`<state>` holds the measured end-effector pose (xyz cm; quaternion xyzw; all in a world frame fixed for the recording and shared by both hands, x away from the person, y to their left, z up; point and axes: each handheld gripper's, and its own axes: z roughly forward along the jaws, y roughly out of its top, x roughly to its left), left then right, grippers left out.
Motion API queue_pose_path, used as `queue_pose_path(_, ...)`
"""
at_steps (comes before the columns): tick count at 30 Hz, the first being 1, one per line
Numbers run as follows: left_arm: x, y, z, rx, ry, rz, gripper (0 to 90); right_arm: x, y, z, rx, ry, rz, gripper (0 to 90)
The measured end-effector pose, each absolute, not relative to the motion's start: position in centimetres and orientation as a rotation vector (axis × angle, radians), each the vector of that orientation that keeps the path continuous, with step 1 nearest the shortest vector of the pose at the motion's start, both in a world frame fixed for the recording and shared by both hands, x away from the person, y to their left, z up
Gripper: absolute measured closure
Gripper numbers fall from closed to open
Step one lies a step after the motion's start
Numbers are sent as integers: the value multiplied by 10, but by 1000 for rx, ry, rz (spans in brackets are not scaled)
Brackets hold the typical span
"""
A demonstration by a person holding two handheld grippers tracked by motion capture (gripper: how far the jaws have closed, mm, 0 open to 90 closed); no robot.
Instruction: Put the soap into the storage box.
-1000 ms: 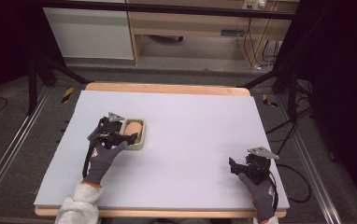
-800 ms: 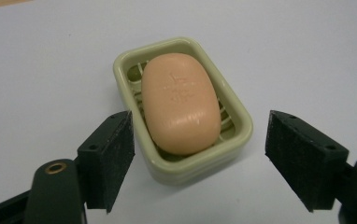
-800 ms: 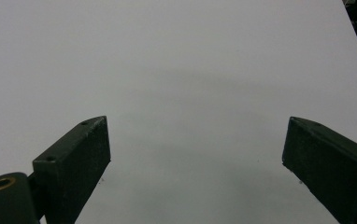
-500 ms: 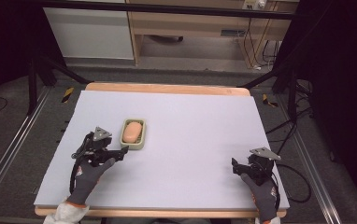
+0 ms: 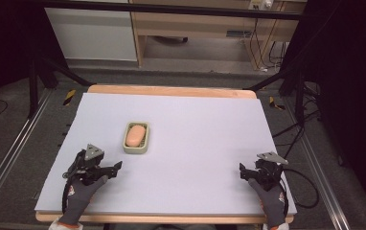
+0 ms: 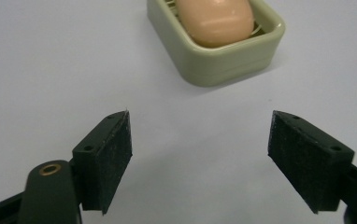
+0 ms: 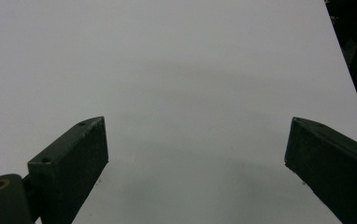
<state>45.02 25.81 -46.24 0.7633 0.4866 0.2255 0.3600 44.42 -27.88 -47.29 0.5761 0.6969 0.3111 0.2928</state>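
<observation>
High view puts a soap dish (image 5: pixel 136 139) on the pale table cover (image 5: pixel 195 124), left of the middle, with a peach bar of soap (image 5: pixel 136 134) lying inside it. Taking the cover's centre as the dial's hub, the dish sits at about nine o'clock. The left gripper (image 5: pixel 108 168) rests near the front edge at about seven o'clock, its jaws spread wide and holding nothing, aimed toward the dish and clear of it. The right gripper (image 5: pixel 246 171) sits at about five o'clock, well apart from the dish, jaws likewise spread with only bare cover between them.

In the left gripper view the dish (image 6: pixel 216 44) lies ahead at about twelve to one o'clock, beyond the jaw tips, turned somewhat askew to the jaws' line.

The dish's long axis runs from six to twelve o'clock in the high view, tilted very slightly toward one, and the soap follows the same line. Neither end looks different, so it has no clear front.

My judgement of the risks: a smooth bar may slip from a pinch on its rounded sides. A jaw catching the rim could drag or tip the light dish.
</observation>
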Motion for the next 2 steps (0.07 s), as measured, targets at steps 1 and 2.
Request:
queue_pose_path(1,449,262,-463,1965,1267,586,211,444,-279,-473,1535,1857,828,65)
queue_pose_path(2,448,264,-464,1957,1276,584,211,444,-279,-473,1535,1859,827,65)
